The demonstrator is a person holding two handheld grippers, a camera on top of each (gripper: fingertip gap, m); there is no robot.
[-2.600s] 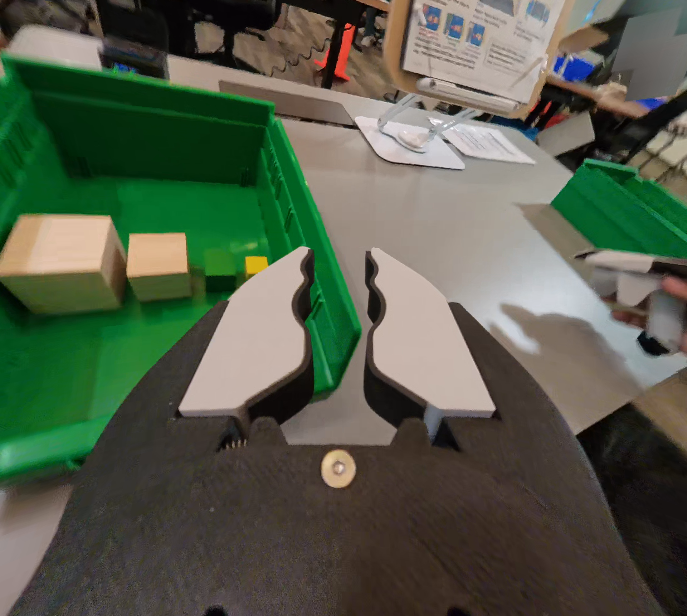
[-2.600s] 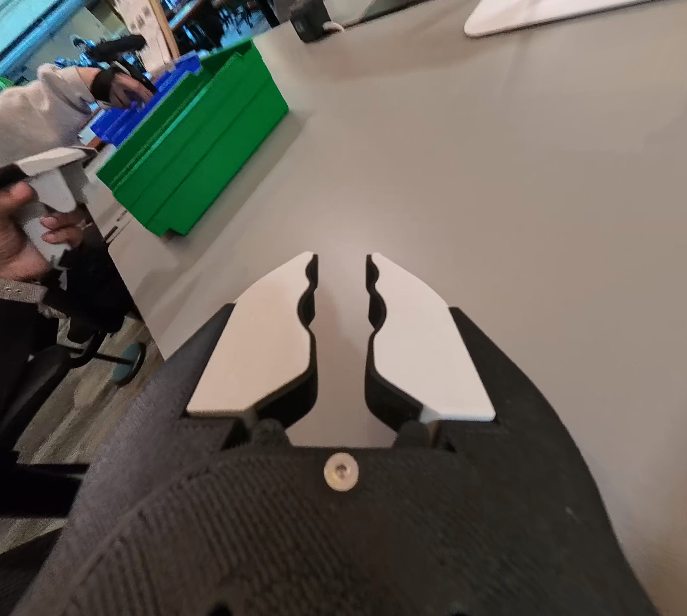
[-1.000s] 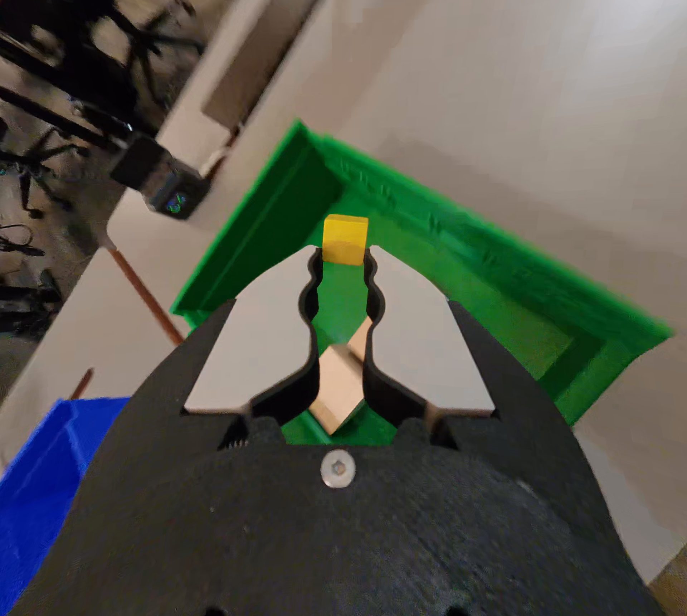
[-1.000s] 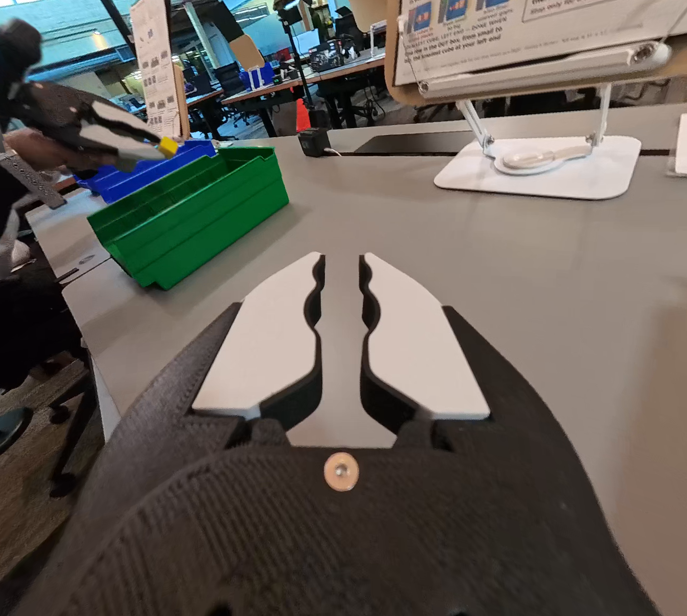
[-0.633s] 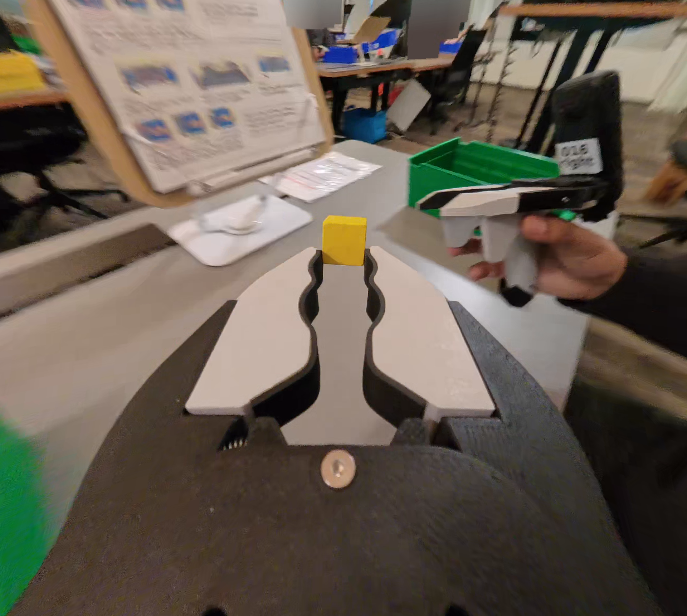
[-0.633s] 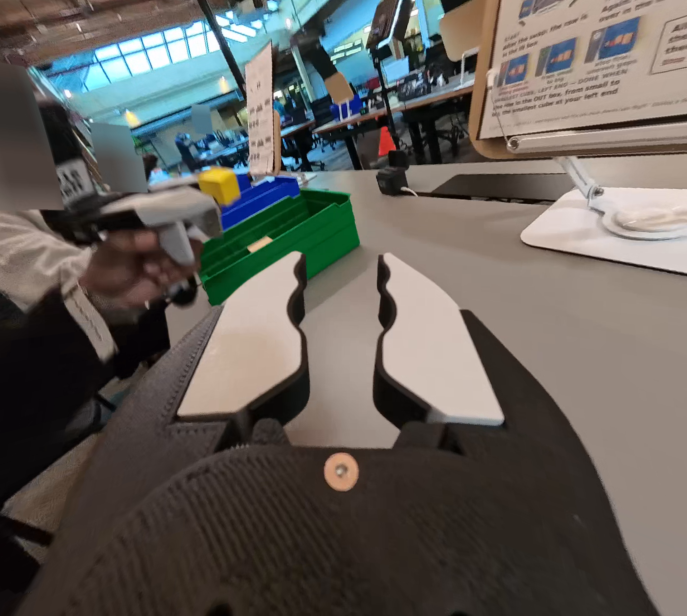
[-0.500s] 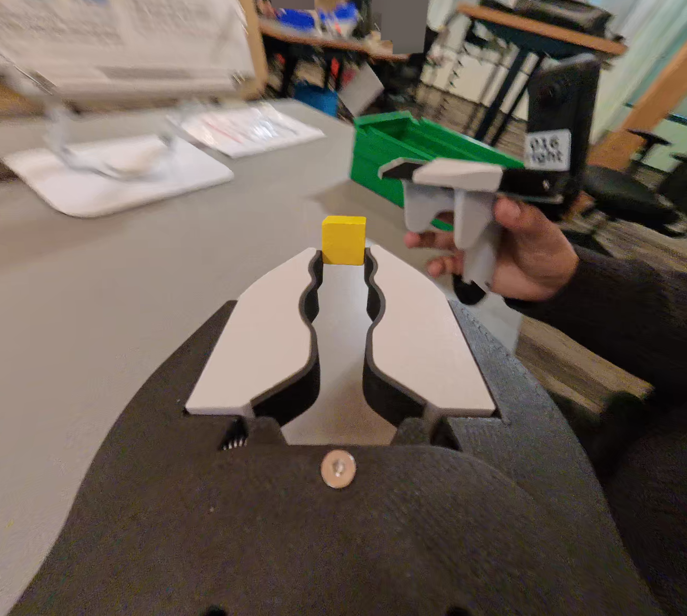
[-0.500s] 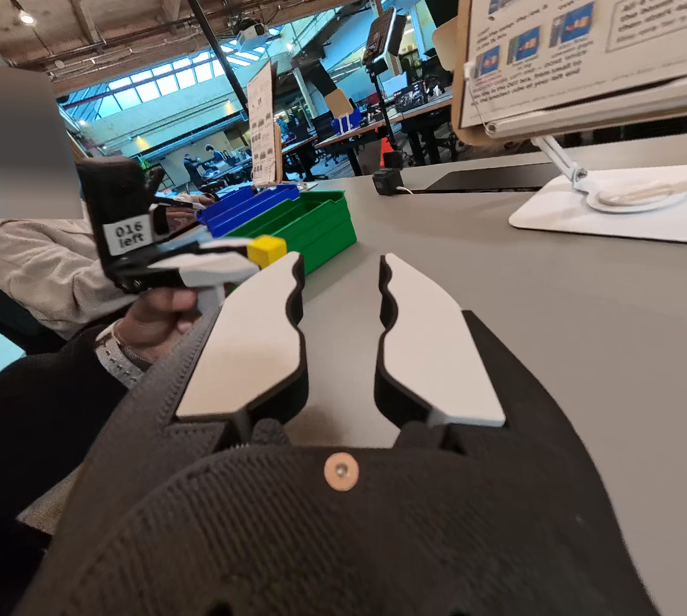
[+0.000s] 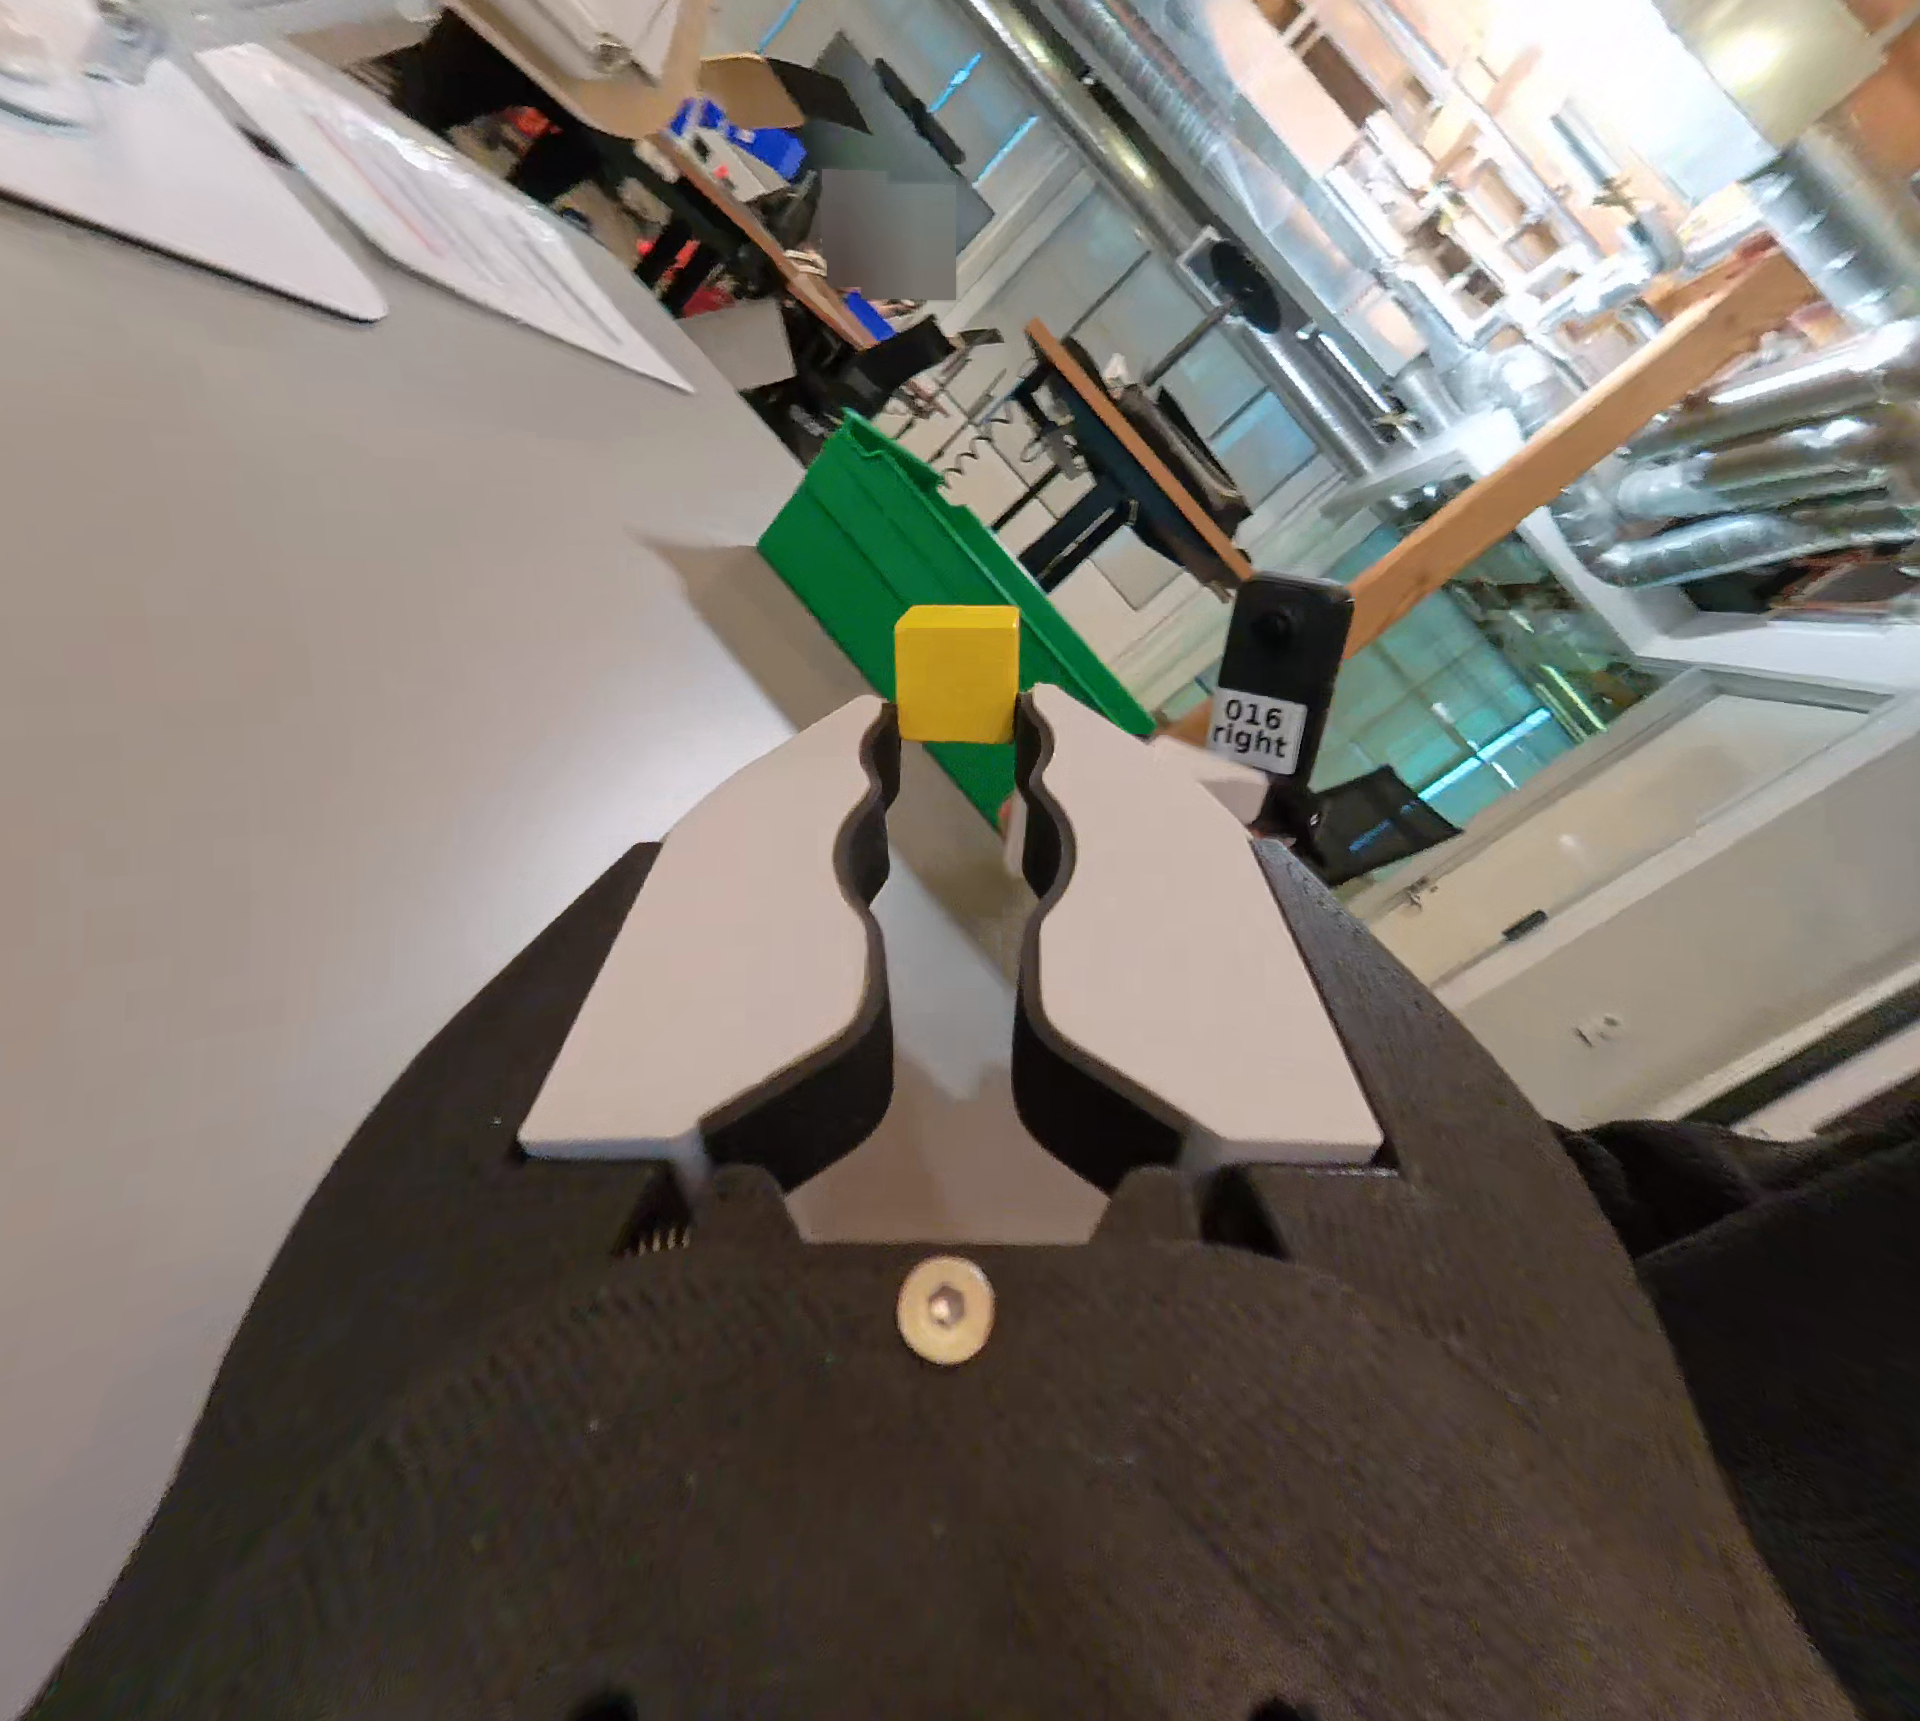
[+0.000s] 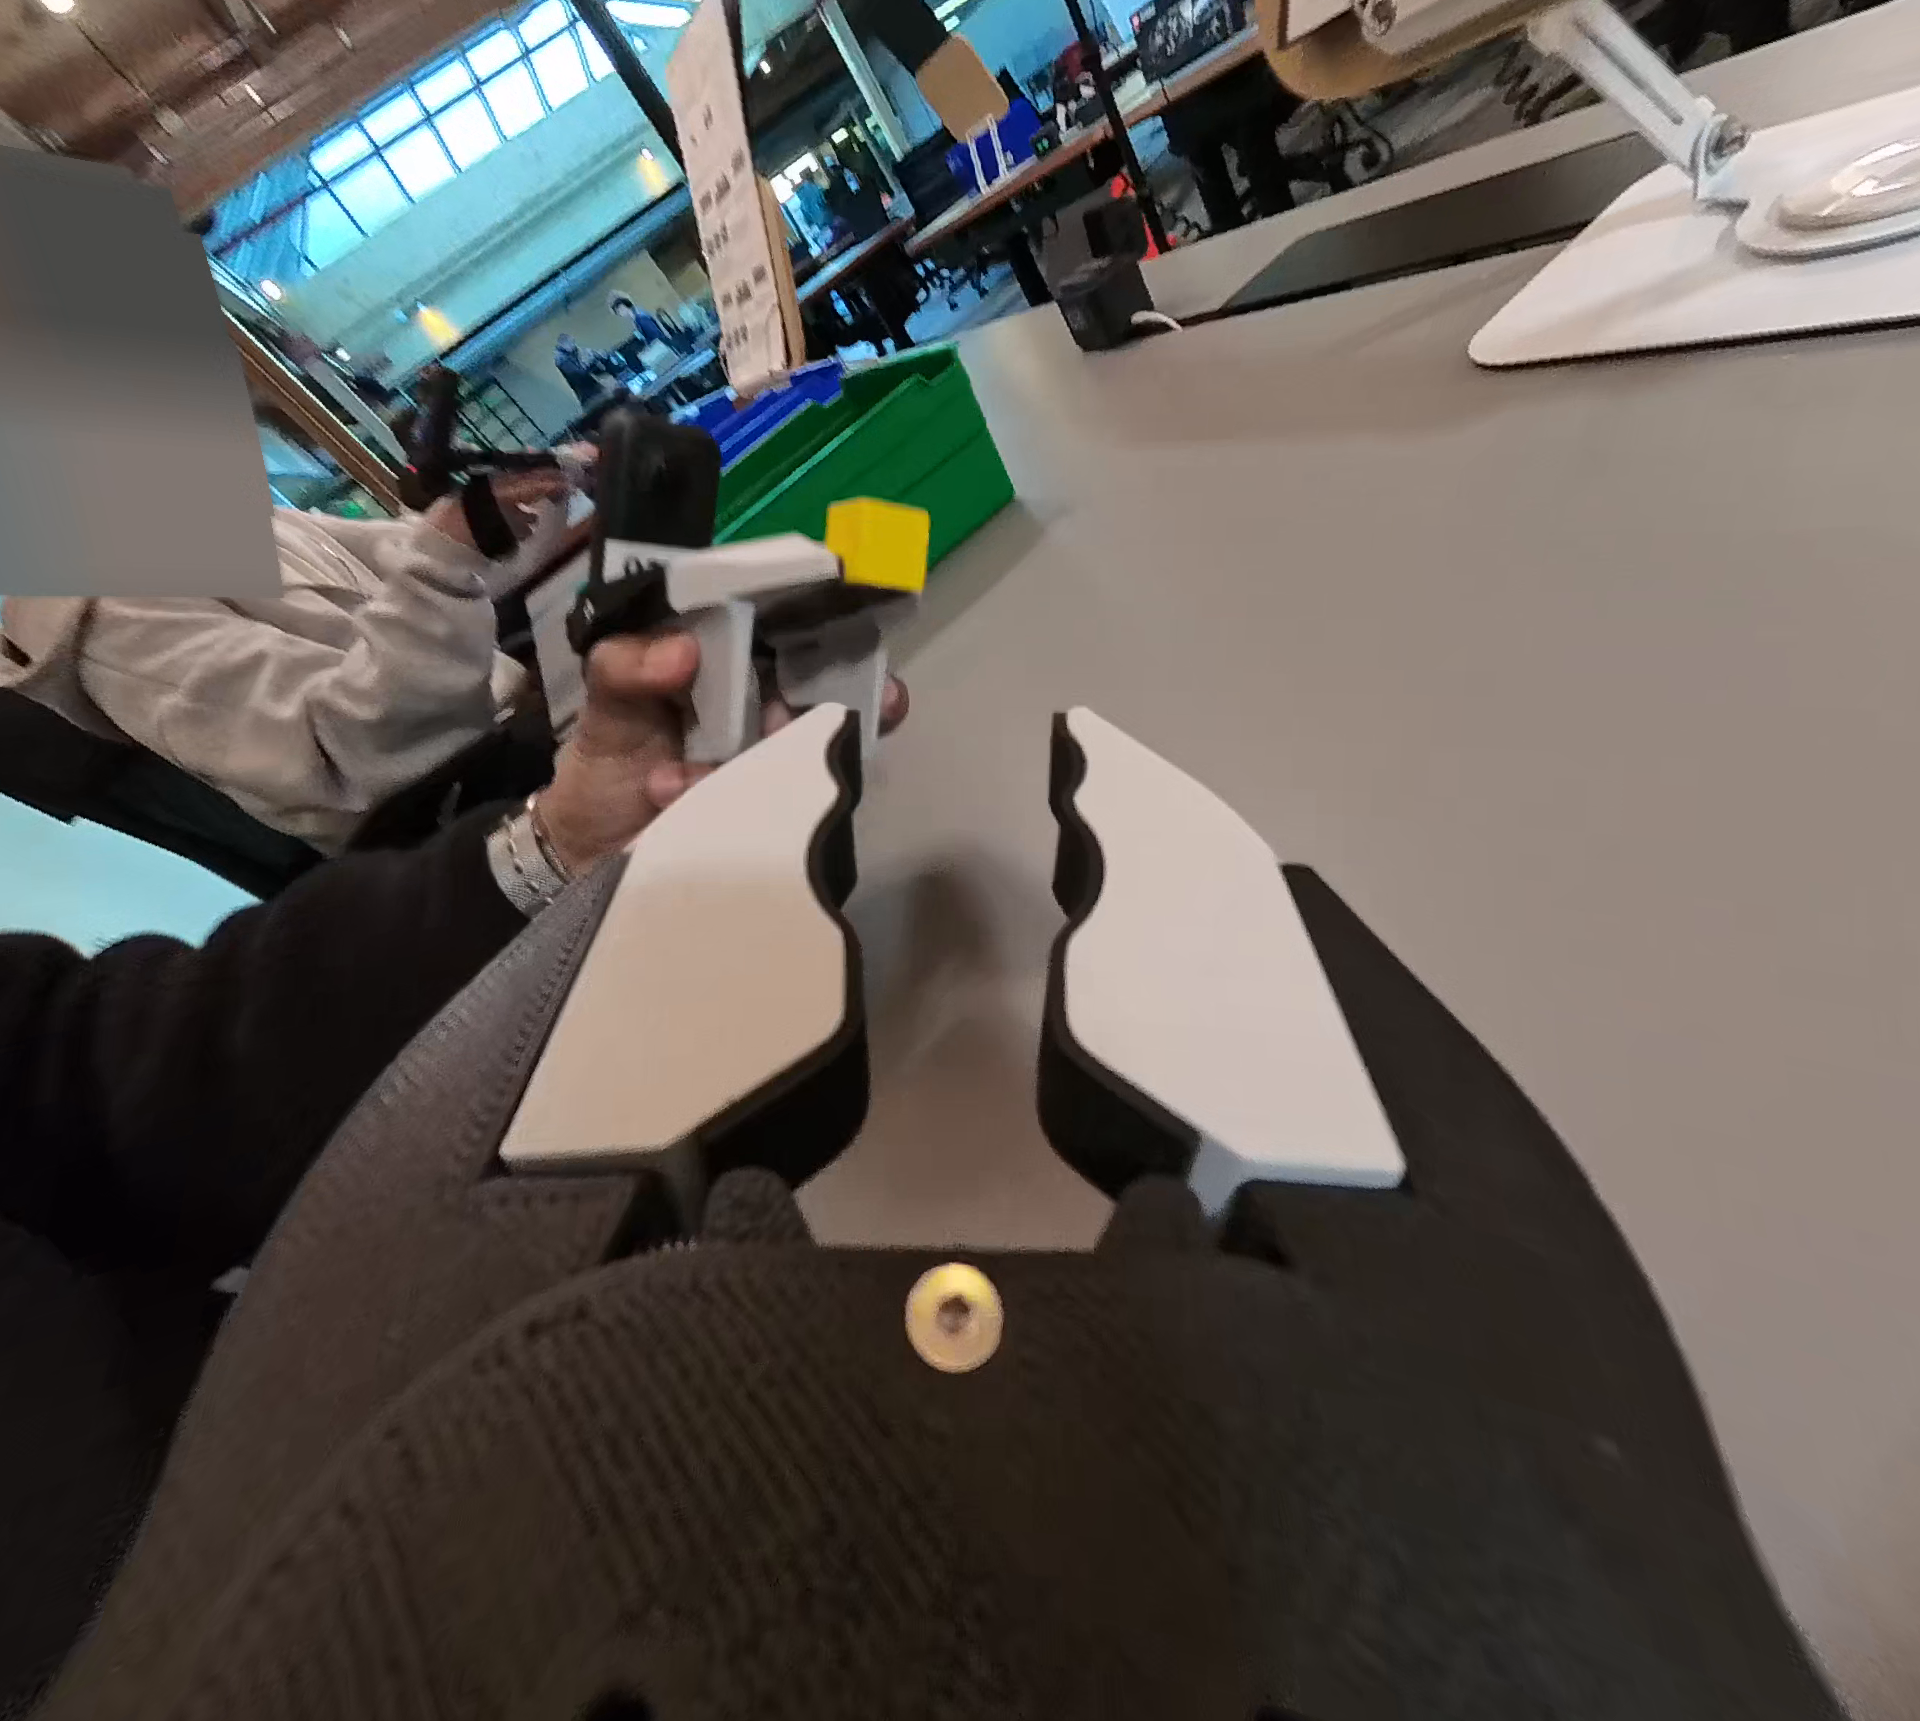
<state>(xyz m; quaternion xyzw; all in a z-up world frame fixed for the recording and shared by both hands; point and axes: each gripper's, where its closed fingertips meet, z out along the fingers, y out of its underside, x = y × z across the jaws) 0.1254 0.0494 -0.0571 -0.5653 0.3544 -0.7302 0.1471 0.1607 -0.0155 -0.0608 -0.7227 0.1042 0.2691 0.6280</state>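
Yellow cube (image 9: 954, 676) pinched at fingertips of left hand-held gripper (image 9: 954, 715), lifted clear above grey table (image 9: 312, 632); right hand-held gripper (image 10: 954, 726) spread empty, just beside.

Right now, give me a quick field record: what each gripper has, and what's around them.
left gripper: shut on yellow cube, pinched at the fingertips, lifted off the table
right gripper: open, empty, over bare grey table
nearest to the right gripper: left gripper with the cube, ahead to its left
beyond the cube, left wrist view: green bin
right wrist view, far left: another green bin
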